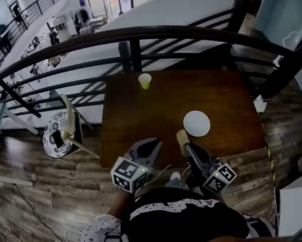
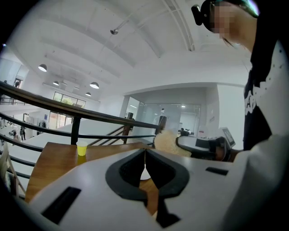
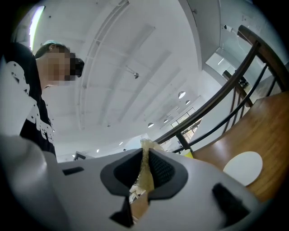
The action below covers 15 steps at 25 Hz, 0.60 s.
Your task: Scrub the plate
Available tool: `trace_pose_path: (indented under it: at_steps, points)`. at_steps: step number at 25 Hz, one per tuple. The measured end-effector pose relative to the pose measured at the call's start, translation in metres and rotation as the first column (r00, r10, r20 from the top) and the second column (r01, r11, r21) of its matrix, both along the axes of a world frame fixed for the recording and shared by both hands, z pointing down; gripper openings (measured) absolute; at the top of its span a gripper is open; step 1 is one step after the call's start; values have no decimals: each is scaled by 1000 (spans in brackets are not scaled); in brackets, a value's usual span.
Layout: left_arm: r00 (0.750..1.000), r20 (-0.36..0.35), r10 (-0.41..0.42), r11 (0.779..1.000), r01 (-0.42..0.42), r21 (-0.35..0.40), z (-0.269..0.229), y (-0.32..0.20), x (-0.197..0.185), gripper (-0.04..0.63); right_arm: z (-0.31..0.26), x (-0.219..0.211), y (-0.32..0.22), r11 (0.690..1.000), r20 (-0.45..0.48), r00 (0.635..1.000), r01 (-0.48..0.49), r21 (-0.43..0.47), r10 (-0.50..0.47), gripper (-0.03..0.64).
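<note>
Here, grips a tan sponge (image 1: 181, 137) in the right gripper (image 1: 186, 145), both jaws pinched onto it with a tuft poking past the tips as the scrubbing face. Hovers just short of the plate (image 1: 197, 123), on its near-left side, apparently not touching it, though hard to tell for certain from the head view.

Holds the left gripper (image 1: 155, 144) further left of the plate, jaws pressed together on nothing. Probably parked there clear of the scrubbing side, or ready to come across and steady the plate's rim.

Shows the plate lying flat, white and bare, on the brown table (image 1: 139, 113), within a short reach forward and right of the sponge.

Leaves open wood all round the plate: plenty to its left and beyond it, less on its right and near sides, with the table's edges closer there. Puts the only other object, a yellow cup (image 1: 145, 80), well beyond the plate to the far left, up by the railing (image 1: 130, 36) and out of any scrubbing stroke.

Suggests care with strokes pulled toward the near edge. Unheld, could let a light plate skid that way under sideways pressure. Calls for pressing downward, and perhaps for pinning the rim from the left.
</note>
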<state>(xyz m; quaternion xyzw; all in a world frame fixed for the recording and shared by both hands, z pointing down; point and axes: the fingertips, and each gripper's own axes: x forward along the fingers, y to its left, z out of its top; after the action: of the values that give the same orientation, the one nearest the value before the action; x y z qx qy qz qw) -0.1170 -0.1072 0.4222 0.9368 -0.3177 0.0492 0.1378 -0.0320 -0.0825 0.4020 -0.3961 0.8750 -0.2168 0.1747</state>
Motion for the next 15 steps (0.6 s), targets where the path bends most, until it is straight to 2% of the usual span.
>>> trace_pose_path:
  at_steps: [9, 15]
  points:
    - [999, 16, 37, 999, -37, 22, -9, -26, 54, 14, 3, 59, -36, 999, -7, 999, -38, 2, 38, 49]
    - [998, 47, 34, 999, -35, 21, -5, -41, 79, 14, 0, 83, -51, 999, -23, 1000, -12, 46, 13, 49]
